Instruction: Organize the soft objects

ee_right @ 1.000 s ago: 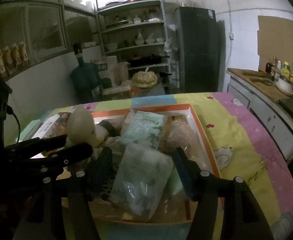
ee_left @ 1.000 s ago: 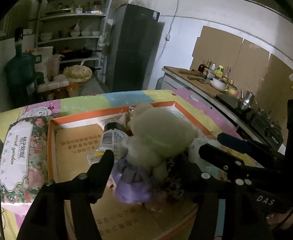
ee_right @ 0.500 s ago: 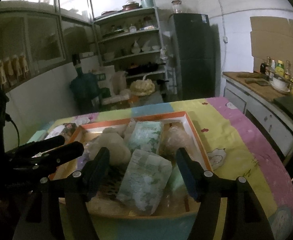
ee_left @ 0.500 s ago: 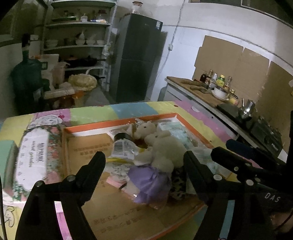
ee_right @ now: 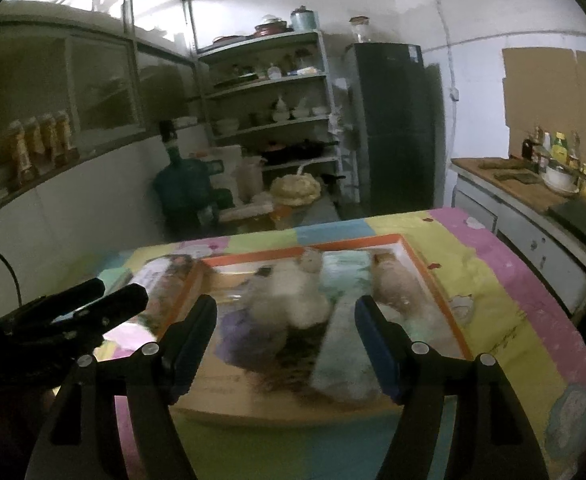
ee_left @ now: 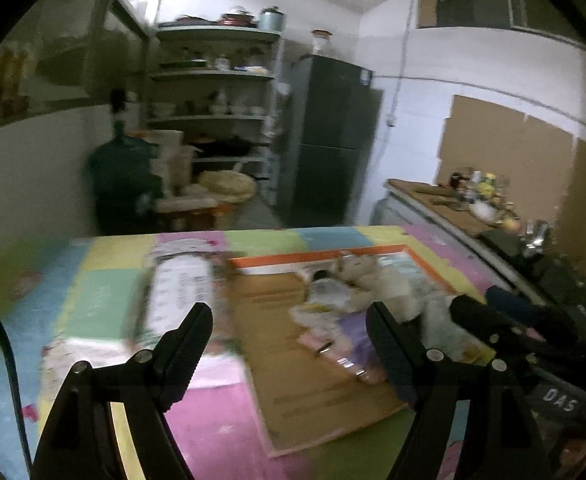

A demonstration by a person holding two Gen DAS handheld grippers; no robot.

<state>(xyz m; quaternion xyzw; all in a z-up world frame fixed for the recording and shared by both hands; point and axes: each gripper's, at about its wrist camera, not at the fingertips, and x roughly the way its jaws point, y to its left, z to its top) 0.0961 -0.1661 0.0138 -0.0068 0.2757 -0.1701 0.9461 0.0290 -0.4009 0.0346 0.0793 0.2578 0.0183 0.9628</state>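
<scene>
Several soft objects are seen lying in an orange-rimmed cardboard tray [ee_right: 433, 276] on a patchwork-coloured table cover [ee_right: 505, 280]: a cream plush toy [ee_right: 293, 300] with a purple skirt [ee_right: 245, 332], a pale green packet [ee_right: 341, 356] to its right, and a tan bundle [ee_right: 393, 288] at the far right side of the tray. A floral-printed pack [ee_left: 181, 292] is seen just left of the tray. The left gripper [ee_left: 289, 322] is held with its fingers spread wide, nothing between them. The right gripper [ee_right: 285, 316] is held above the tray's near edge, its jaws opening, with nothing pinched. Both views are blurred. Shelves [ee_right: 269, 80] and a dark fridge [ee_right: 397, 120] are seen at the far wall.
</scene>
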